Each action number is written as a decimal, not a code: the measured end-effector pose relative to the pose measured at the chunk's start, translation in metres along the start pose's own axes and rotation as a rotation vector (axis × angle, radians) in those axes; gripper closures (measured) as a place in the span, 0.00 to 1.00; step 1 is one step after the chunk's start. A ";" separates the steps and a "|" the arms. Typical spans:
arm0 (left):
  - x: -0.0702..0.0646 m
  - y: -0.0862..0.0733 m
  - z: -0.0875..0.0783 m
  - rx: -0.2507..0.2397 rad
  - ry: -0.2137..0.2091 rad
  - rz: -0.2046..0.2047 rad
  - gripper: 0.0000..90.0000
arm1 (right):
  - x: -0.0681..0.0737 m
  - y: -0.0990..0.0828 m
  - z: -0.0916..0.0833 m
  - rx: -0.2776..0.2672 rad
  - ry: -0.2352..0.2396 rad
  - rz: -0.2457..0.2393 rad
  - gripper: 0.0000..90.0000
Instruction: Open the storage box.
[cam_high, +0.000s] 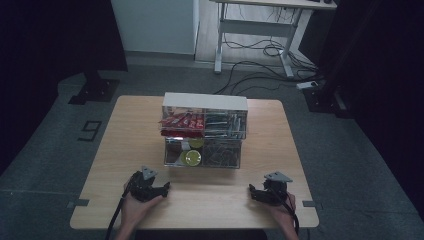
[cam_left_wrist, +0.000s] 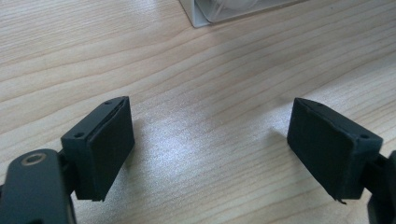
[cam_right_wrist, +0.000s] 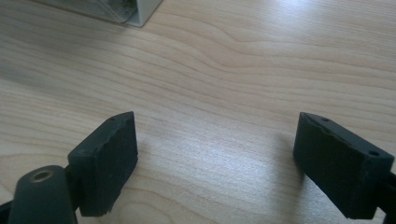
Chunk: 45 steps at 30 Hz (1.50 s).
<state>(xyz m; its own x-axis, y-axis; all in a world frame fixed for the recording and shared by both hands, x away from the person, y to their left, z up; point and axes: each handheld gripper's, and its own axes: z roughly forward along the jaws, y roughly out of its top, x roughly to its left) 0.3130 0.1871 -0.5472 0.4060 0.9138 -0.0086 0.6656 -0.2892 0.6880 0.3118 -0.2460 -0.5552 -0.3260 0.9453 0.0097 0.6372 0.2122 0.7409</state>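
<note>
A light wooden rectangular worktop (cam_high: 125, 150) stands on a grey floor (cam_high: 45, 130), a white-legged desk (cam_high: 260, 30) with trailing cables behind it. At the worktop's centre sits a clear plastic two-tier organiser with a white top (cam_high: 204, 101): red packets (cam_high: 181, 121) fill its upper left compartment, dark items the upper right, and a round yellow-green lid (cam_high: 192, 157) lies lower left. Near the front edge, well apart from the organiser, a person's hands hold two black tools. The left gripper (cam_left_wrist: 210, 149) rests released, jaws spread wide over bare wood; the right gripper (cam_right_wrist: 215, 161) likewise sits spread, grasping nothing.
</note>
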 end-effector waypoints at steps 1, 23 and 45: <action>0.000 0.000 0.000 0.001 0.002 -0.001 0.16 | 0.000 0.000 0.000 0.000 0.000 0.000 0.15; -0.003 0.007 -0.035 -0.107 -0.022 -0.040 0.56 | -0.002 0.000 -0.001 -0.005 0.005 -0.005 0.17; -0.006 0.032 -0.073 -0.203 -0.147 -0.091 1.00 | -0.003 0.000 0.000 -0.007 0.003 0.002 0.19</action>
<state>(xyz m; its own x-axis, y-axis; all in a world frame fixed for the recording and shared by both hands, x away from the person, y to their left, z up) 0.2861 0.1935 -0.4717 0.4466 0.8779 -0.1725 0.5701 -0.1306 0.8111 0.3125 -0.2484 -0.5550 -0.3263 0.9452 0.0132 0.6329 0.2081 0.7457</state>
